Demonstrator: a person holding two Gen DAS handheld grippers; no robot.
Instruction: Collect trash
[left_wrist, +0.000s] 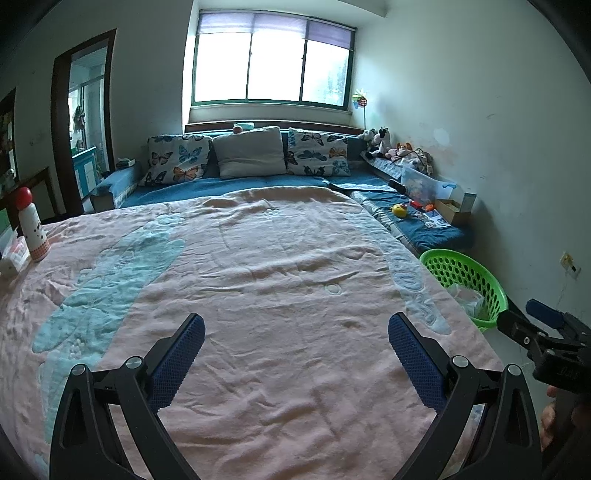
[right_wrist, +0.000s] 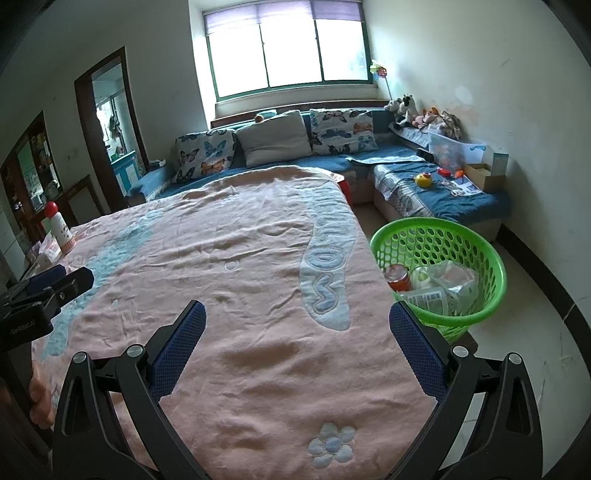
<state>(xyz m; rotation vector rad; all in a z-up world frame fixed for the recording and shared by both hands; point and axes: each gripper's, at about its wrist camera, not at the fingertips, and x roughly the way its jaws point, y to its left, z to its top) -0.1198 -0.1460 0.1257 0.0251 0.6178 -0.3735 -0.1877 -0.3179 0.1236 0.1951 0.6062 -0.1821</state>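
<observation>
A green perforated basket (right_wrist: 476, 254) stands on the floor off the right side of the pink blanket-covered surface (right_wrist: 240, 258). It holds trash: an orange can (right_wrist: 398, 277), a labelled plastic bottle (right_wrist: 424, 297) and crumpled plastic wrap (right_wrist: 456, 277). The basket also shows in the left wrist view (left_wrist: 476, 280). My left gripper (left_wrist: 295, 328) is open and empty above the blanket (left_wrist: 258, 277). My right gripper (right_wrist: 297, 317) is open and empty above the blanket's right part, just left of the basket. Each gripper shows at the other view's edge.
A white bottle with a red cap (left_wrist: 31, 225) and small boxes (left_wrist: 14, 254) stand at the blanket's left edge. A blue sofa with butterfly pillows (left_wrist: 177, 162) runs along the back; its right wing (right_wrist: 443, 195) holds toys and boxes. A doorway (left_wrist: 85, 122) is at left.
</observation>
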